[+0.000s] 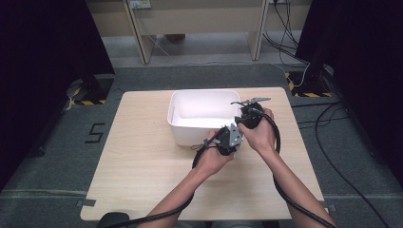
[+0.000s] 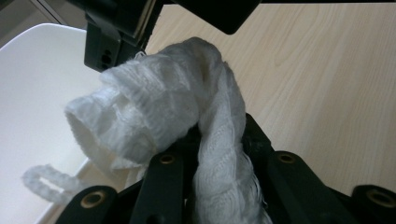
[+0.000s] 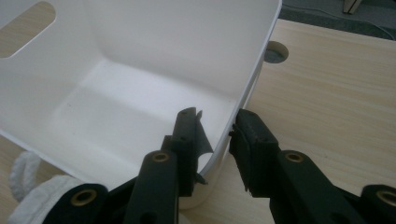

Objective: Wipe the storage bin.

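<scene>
Fingers [image 3: 219, 149] astride white bin [image 3: 140, 93] rim

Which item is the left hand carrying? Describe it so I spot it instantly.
On the wooden table, find the white bin. At its near wall, the left tongs pinch a white knitted cloth, rolled up, soft and ribbed, unlike the smooth hard bin.

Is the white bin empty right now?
Empty: the white bin's bare floor shows nothing inside; the white cloth sits outside, clamped in the left gripper.
</scene>
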`<action>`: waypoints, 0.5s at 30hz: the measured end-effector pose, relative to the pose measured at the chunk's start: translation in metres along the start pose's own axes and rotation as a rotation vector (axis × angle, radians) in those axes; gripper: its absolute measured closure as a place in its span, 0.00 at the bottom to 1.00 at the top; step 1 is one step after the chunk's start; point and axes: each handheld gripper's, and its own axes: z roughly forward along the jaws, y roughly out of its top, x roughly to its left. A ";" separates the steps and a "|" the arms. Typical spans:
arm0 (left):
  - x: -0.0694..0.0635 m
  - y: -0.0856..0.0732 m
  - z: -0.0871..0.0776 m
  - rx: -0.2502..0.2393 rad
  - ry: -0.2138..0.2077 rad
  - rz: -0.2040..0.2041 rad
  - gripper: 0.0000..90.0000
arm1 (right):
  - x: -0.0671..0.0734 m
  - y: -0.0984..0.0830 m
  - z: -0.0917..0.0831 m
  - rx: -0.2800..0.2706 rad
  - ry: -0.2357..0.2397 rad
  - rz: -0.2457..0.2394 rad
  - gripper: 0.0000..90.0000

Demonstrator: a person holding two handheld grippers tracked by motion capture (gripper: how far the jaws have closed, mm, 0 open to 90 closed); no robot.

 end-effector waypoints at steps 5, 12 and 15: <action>-0.001 -0.001 0.003 0.006 -0.004 0.001 0.82 | 0.000 0.000 0.000 0.000 0.001 -0.001 0.79; -0.004 -0.005 0.008 0.015 -0.003 0.004 0.82 | 0.000 0.000 0.000 0.001 0.002 0.001 0.79; -0.005 -0.008 0.011 0.022 -0.007 0.001 0.82 | 0.000 0.000 0.000 0.000 0.003 -0.001 0.79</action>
